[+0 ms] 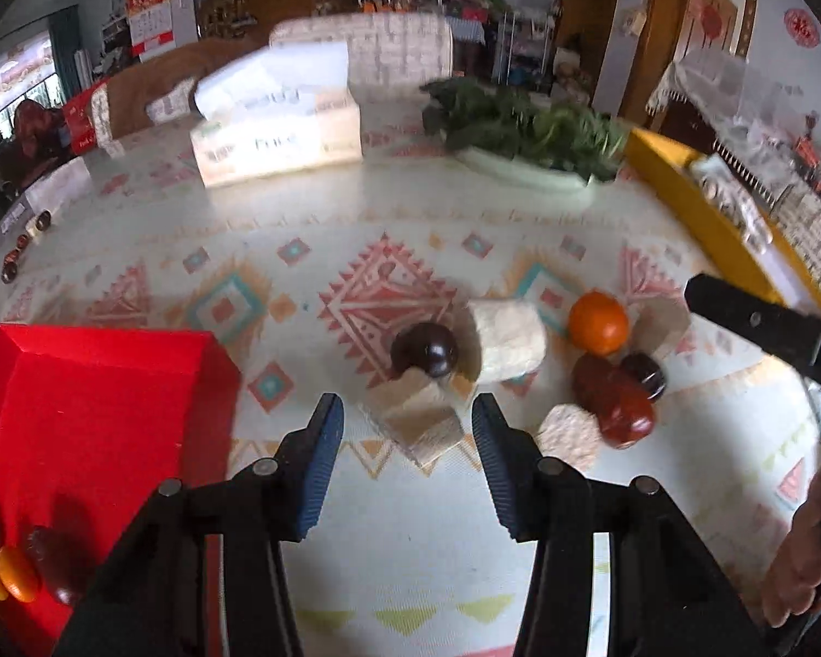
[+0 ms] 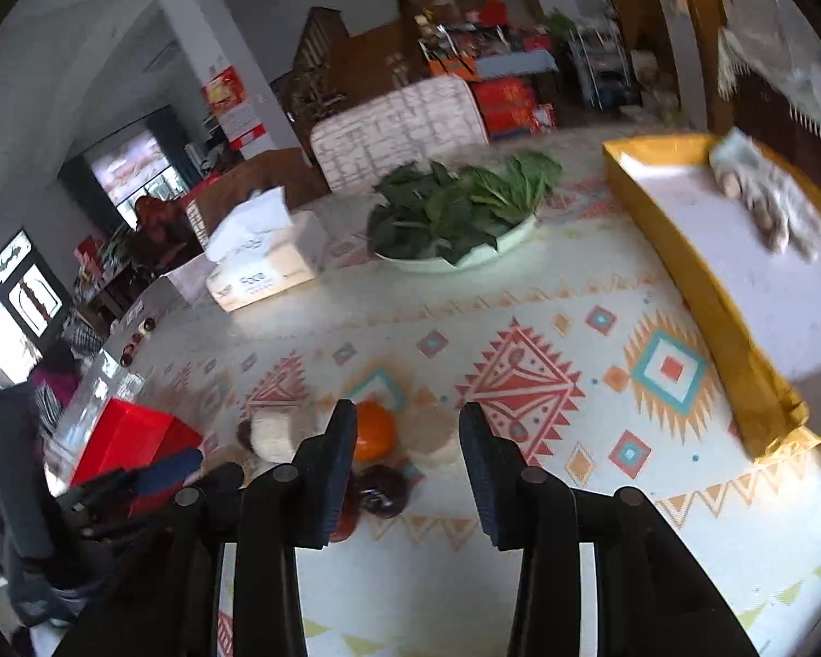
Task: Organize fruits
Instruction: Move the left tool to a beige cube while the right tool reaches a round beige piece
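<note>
My left gripper (image 1: 408, 460) hangs open over the patterned tablecloth, nothing between its blue pads. Just ahead of it a beige wrapped snack (image 1: 416, 416) lies against a dark round fruit (image 1: 425, 349). To the right sit another wrapped snack (image 1: 506, 339), an orange (image 1: 597, 322), a red date (image 1: 618, 402) and a small dark fruit (image 1: 645, 375). The red box (image 1: 93, 416) at left holds small orange fruits (image 1: 13, 575) and dates. My right gripper (image 2: 408, 465) is open and empty; the orange (image 2: 375, 430) and a dark fruit (image 2: 382, 490) lie partly behind its left finger.
A yellow tray (image 2: 684, 263) with wrapped snacks (image 2: 766, 208) stands at the right. Farther back are a bowl of leafy greens (image 2: 454, 208) and a tissue box (image 2: 262, 257). A round cracker (image 1: 569, 435) lies by the date. A hand (image 1: 799, 547) shows at the right edge.
</note>
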### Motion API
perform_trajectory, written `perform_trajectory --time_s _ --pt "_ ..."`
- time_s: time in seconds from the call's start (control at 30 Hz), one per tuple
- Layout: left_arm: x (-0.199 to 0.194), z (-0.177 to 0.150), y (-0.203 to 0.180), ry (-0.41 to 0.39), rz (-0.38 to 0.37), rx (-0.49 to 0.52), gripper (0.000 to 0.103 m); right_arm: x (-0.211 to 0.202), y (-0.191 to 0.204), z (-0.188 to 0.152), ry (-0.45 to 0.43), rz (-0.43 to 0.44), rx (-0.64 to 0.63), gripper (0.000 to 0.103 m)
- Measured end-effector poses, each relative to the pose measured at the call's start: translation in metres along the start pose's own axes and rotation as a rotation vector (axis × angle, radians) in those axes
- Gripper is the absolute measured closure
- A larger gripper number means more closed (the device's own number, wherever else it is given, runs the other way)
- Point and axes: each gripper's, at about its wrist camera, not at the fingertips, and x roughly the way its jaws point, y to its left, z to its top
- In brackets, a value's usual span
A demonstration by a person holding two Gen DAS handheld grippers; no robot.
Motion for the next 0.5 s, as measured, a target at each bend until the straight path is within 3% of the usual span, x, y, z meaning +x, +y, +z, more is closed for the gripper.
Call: perform_trajectory --time_s 0.03,0.07,0.3,0.33,0.37,0.5 --pt "0.001 -0.002 0.000 -0.003 -0.002 0.003 0.055 0.006 -0.002 0.000 0.018 0.002 0.007 0.060" --pt "-0.001 -0.003 -0.001 -0.016 0.000 0.009 0.067 0.009 -0.002 0.000 0.027 -0.004 0.004 0.060" --pt "-0.009 -0.009 -0.005 -0.042 -0.033 -0.008 0.067 0.031 0.003 -0.009 0.090 -0.062 -0.049 0.061" --pt "-0.012 -0.009 -0.006 -0.046 -0.040 -0.008 0.067 0.032 0.003 -0.010 0.094 -0.065 -0.051 0.062" --pt "-0.014 -0.010 -0.007 -0.050 -0.047 -0.011 0.067 0.033 0.003 -0.010 0.090 -0.073 -0.051 0.069" --pt "-0.036 -0.014 -0.011 -0.086 -0.081 -0.023 0.067 0.031 -0.001 -0.010 0.087 -0.069 -0.034 0.070"
